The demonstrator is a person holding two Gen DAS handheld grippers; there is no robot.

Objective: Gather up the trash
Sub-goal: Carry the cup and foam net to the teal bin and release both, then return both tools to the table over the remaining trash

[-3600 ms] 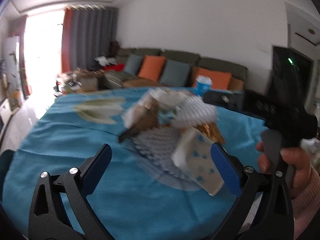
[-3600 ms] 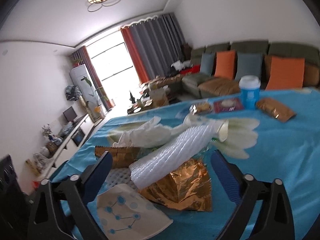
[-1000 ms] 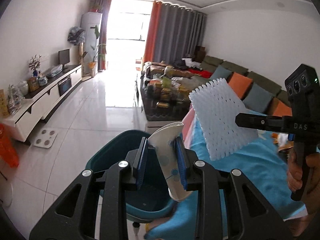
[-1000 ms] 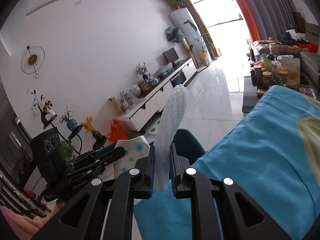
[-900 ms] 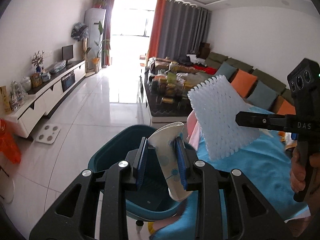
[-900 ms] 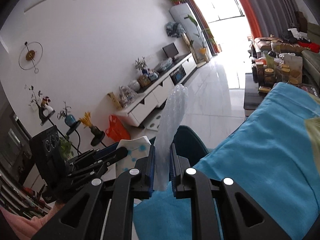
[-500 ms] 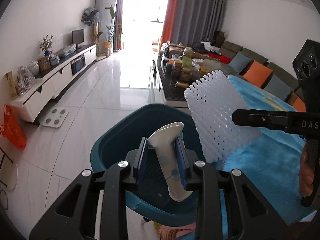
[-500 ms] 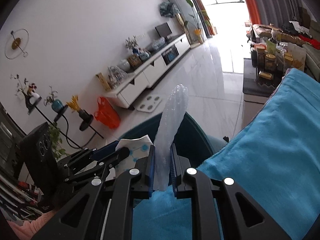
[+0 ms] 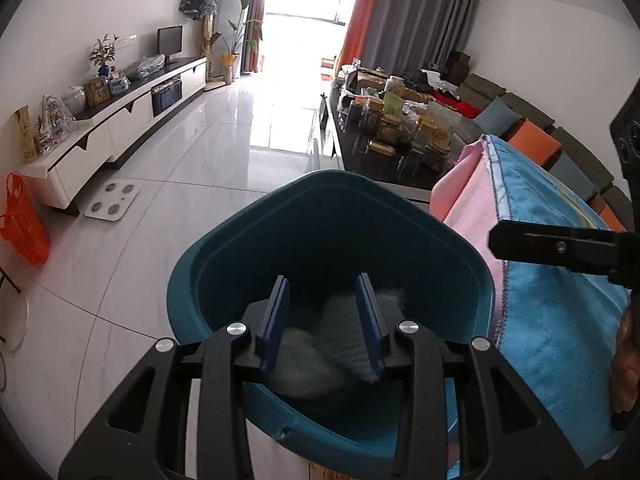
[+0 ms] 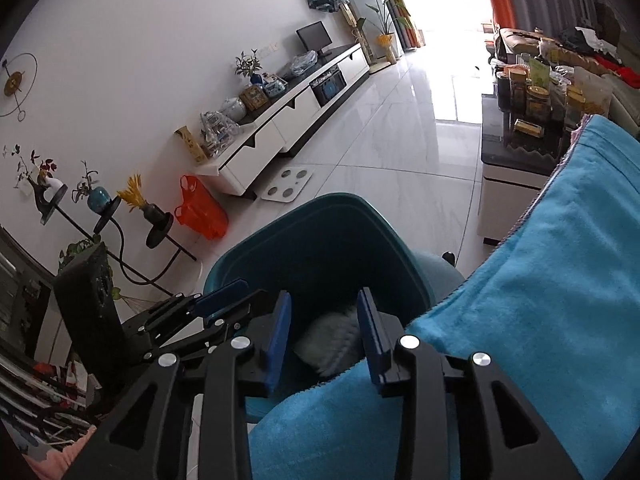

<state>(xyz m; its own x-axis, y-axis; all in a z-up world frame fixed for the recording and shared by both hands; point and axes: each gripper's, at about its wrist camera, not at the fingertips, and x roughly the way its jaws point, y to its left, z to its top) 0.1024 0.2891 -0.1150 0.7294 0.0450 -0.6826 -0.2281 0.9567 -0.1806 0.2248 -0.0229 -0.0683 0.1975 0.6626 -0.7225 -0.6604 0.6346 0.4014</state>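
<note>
Since half a second ago both pieces of trash have left the jaws: the left tool (image 9: 323, 320) has just been opening and no longer clamps the dotted white card, and the right tool (image 10: 323, 334) has just been opening and no longer clamps the white foam netting. Both tools now stand with jaws apart and nothing pressed between them, above the teal bin (image 9: 224, 248). Blurred white trash (image 9: 312, 344) lies inside the bin, seen between the left tool's pads; from the right wrist view the same pale heap (image 10: 328, 340) shows low in the bin (image 10: 320, 216). The bin sits on the floor just beside the corner of the counter, whose blue cloth (image 10: 540, 300) hangs over the edge. Farther off are an orange bag (image 10: 200, 212) and a white TV cabinet (image 9: 108, 136).
</note>
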